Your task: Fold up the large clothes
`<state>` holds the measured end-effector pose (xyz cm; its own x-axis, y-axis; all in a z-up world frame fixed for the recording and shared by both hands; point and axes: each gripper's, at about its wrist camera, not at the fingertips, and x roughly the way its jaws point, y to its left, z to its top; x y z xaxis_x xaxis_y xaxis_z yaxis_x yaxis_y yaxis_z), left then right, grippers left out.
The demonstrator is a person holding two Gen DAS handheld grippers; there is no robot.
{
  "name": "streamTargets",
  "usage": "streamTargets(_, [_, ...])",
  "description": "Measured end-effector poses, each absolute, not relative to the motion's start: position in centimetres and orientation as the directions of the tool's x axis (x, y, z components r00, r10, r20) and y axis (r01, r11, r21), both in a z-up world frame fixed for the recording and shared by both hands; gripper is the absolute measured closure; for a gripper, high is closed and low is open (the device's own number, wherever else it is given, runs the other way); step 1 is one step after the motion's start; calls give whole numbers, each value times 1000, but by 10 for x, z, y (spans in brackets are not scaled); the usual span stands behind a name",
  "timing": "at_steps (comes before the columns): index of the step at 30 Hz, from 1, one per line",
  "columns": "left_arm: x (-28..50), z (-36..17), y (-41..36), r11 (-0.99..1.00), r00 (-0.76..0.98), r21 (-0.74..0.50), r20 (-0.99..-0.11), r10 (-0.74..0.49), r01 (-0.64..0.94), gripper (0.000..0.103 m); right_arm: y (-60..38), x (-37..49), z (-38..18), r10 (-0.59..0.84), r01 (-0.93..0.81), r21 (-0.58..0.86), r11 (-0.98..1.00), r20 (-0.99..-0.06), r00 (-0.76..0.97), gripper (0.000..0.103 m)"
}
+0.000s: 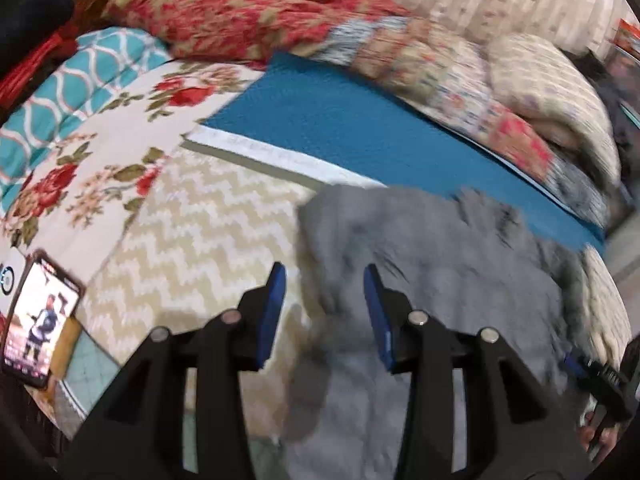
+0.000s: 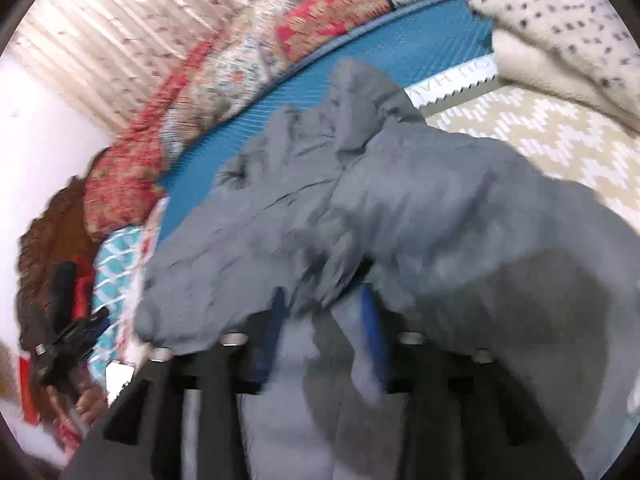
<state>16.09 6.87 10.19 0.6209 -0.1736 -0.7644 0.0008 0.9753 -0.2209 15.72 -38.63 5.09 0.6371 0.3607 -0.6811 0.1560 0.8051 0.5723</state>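
A large grey garment (image 1: 440,264) lies bunched on a beige zigzag mat (image 1: 192,224) and a blue mat (image 1: 340,120) on the bed. My left gripper (image 1: 324,280) is open over the garment's left edge, with the cloth under and between its blue pads, which do not pinch it. In the right wrist view the garment (image 2: 400,200) is heaped and drapes over my right gripper (image 2: 324,300). The fingers stand apart with cloth between them, and the fingertips are hidden, so I cannot tell its grip. The right gripper also shows at the left wrist view's right edge (image 1: 600,376).
A phone (image 1: 40,320) with a lit screen lies at the mat's left. Floral quilts (image 1: 248,8) and a teal patterned cloth (image 1: 80,80) pile at the back. A spotted cream garment (image 2: 568,40) lies at the far right. The left gripper (image 2: 68,344) shows at the right wrist view's left edge.
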Motion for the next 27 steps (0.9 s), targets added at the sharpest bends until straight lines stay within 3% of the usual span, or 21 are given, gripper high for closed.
streamTargets(2, [141, 99, 50, 971, 594, -230, -772, -224, 66, 65, -389, 131, 64, 326, 135, 530, 838, -682, 655, 12])
streamTargets(6, [82, 83, -16, 917, 447, -273, -808, -383, 291, 65, -397, 80, 71, 235, 137, 411, 901, -730, 642, 11])
streamTargets(9, [36, 71, -77, 829, 294, -332, -822, -488, 450, 46, -406, 47, 68, 179, 172, 366, 915, -748, 639, 11])
streamTargets(10, [23, 68, -93, 802, 252, -345, -823, -508, 488, 40, -410, 36, 64, 171, 186, 362, 913, -756, 632, 11])
streamTargets(17, [-51, 37, -199, 612, -37, -415, -846, -532, 673, 39, -430, -2, 54, 178, 241, 412, 879, -751, 635, 11])
streamTargets(18, [-56, 32, -206, 605, -50, -409, -853, -519, 683, 42, -432, -5, 55, 179, 242, 418, 876, -747, 640, 11])
streamTargets(19, [-59, 27, -212, 611, -49, -387, -868, -494, 690, 54, -434, -7, 55, 180, 241, 420, 875, -744, 644, 11])
streamTargets(20, [-59, 24, -213, 620, -44, -366, -881, -471, 695, 86, -435, -9, 56, 180, 239, 422, 875, -741, 647, 11])
streamTargets(21, [-56, 26, -212, 615, -53, -378, -877, -478, 692, 93, -436, -11, 58, 182, 233, 424, 875, -735, 653, 11])
streamTargets(24, [-43, 63, -191, 611, 25, -367, -844, -536, 701, 99, -430, -10, 67, 193, 194, 422, 886, -715, 672, 11])
streamTargets(27, [-24, 111, -160, 634, 181, -241, -831, -526, 735, 99, -426, -2, 74, 217, 160, 437, 885, -692, 688, 11])
